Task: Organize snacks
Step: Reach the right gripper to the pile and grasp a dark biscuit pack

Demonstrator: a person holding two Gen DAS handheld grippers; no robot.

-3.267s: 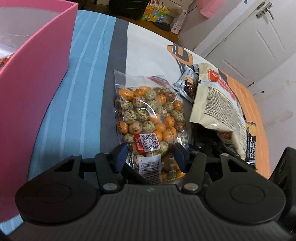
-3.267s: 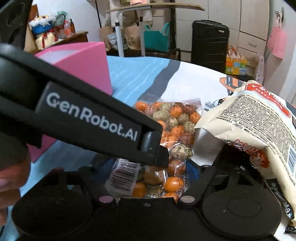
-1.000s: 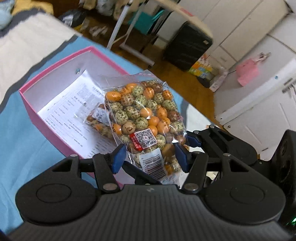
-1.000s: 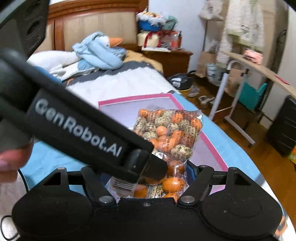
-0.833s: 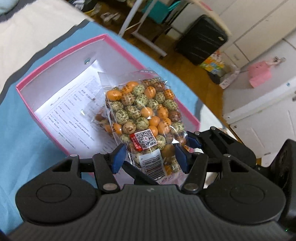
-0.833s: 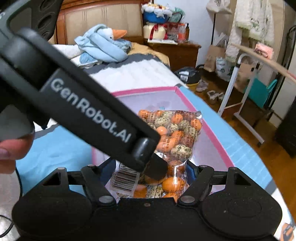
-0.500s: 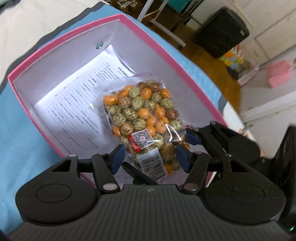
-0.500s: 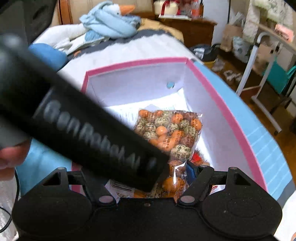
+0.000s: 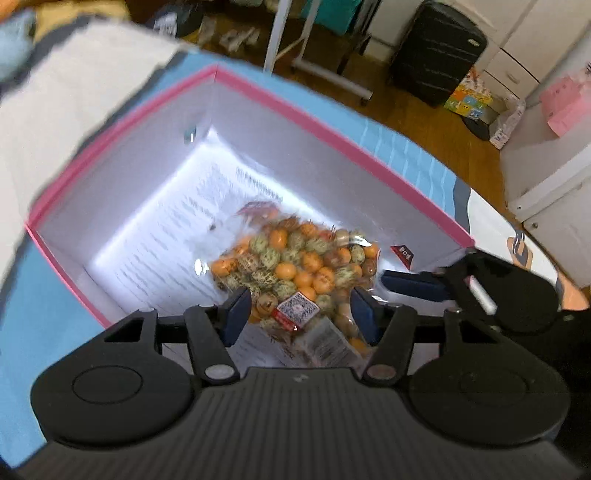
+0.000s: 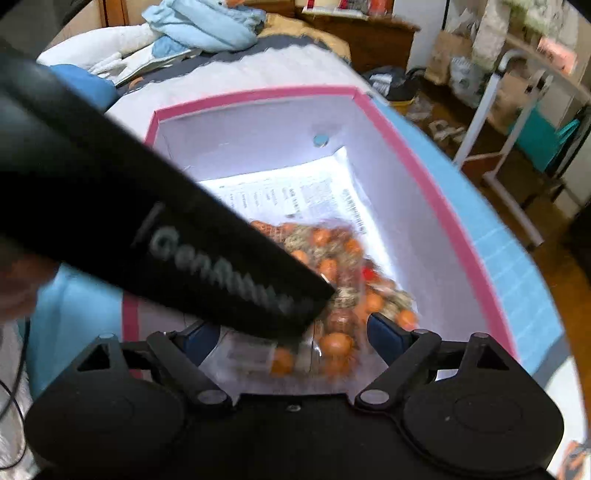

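Note:
A clear bag of orange and speckled green candies [image 9: 295, 269] lies inside the pink box [image 9: 332, 129], on a printed paper sheet on its floor. It shows blurred in the right wrist view [image 10: 332, 295], in the same box [image 10: 424, 177]. My left gripper [image 9: 301, 314] is open above the bag's barcode end, its blue pads apart and off the bag. My right gripper [image 10: 288, 336] is open too, over the bag's near end. The left gripper's black body [image 10: 147, 221] crosses the right wrist view and hides part of the bag.
The box sits on a blue striped bedsheet [image 9: 22, 314]. A black suitcase [image 9: 436, 51] and a white rack stand on the wooden floor beyond. Pillows and a blue plush toy [image 10: 199, 26] lie at the bed's head. My right gripper's body [image 9: 498, 288] is at the box's right rim.
Both grippers carried the bag from the bed over the pink box and lowered it. Both have now opened, and the bag has dropped onto the paper inside the box.

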